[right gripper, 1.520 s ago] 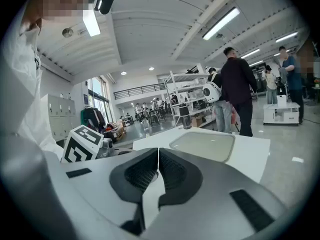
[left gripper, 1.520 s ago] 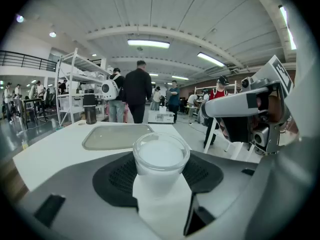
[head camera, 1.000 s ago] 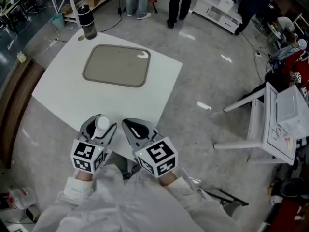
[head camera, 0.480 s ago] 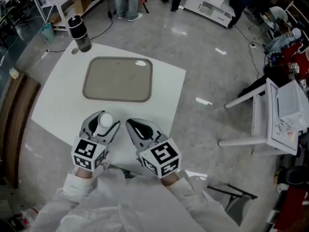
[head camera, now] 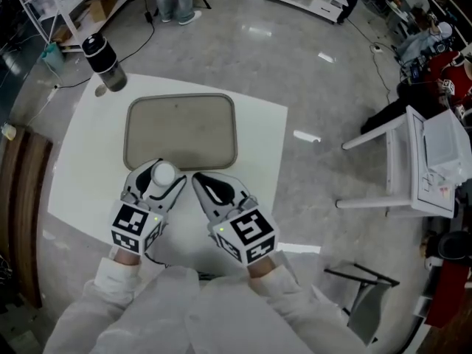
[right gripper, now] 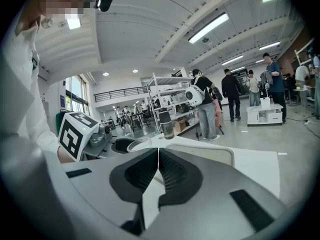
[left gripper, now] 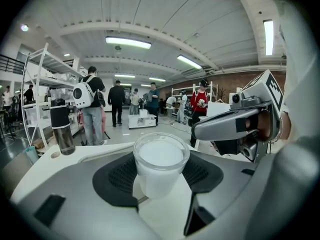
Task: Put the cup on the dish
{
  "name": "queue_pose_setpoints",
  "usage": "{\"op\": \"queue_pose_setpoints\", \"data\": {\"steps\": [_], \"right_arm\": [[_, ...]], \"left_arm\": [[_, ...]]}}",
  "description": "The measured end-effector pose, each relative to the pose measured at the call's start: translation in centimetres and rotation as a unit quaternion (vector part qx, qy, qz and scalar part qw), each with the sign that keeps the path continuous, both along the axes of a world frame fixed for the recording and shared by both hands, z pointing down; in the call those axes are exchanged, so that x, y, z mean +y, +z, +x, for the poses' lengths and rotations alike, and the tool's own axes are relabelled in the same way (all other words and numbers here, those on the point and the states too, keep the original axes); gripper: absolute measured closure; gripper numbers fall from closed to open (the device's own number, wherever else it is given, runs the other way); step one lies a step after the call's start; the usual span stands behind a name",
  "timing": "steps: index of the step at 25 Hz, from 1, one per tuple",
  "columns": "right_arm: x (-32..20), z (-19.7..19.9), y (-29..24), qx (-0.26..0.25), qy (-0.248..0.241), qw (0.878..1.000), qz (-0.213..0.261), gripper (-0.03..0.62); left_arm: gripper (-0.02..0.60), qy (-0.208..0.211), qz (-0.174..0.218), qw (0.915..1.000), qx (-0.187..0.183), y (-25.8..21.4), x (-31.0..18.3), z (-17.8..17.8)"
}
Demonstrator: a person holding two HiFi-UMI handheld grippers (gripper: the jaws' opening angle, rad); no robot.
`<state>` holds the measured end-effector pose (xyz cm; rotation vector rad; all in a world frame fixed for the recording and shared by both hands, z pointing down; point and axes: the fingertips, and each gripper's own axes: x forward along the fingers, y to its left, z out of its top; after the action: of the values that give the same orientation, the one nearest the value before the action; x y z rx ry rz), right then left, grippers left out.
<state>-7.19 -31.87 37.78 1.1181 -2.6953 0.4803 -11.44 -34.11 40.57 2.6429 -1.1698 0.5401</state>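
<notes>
A small white cup [head camera: 162, 174] sits between the jaws of my left gripper [head camera: 161, 178], which is shut on it; in the left gripper view the cup [left gripper: 161, 164] stands upright between the black pads. It hangs over the near edge of the grey-beige tray [head camera: 181, 130], the dish, on the white table [head camera: 81, 168]. My right gripper [head camera: 200, 184] is close beside it on the right, jaws shut with nothing between them [right gripper: 158, 156]. The tray's rim [right gripper: 210, 151] lies just ahead of it.
A dark bottle [head camera: 103, 61] stands at the table's far left corner, beyond the tray. A white folding stand [head camera: 413, 168] is on the floor to the right. A wooden bench [head camera: 22, 198] runs along the left. People stand far back.
Both grippers have moved forward across the table toward the tray, the left one carrying the cup to the tray's near edge. Jaws unchanged.
</notes>
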Motion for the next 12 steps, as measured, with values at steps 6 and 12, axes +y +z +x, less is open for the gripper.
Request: {"op": "queue_pose_setpoints", "data": {"steps": [6,12], "right_arm": [[-2.5,-1.7,1.2,0.007,0.004,1.000,-0.012,0.579],[-5.0,-2.4,1.8,0.004,0.019,1.000,-0.018,0.579]], "left_arm": [[0.311,0.013,-0.021,0.9997,-0.001,1.0,-3.2,-1.4],[0.311,0.028,-0.030,0.9992,0.000,1.8,-5.7,-2.3]]}}
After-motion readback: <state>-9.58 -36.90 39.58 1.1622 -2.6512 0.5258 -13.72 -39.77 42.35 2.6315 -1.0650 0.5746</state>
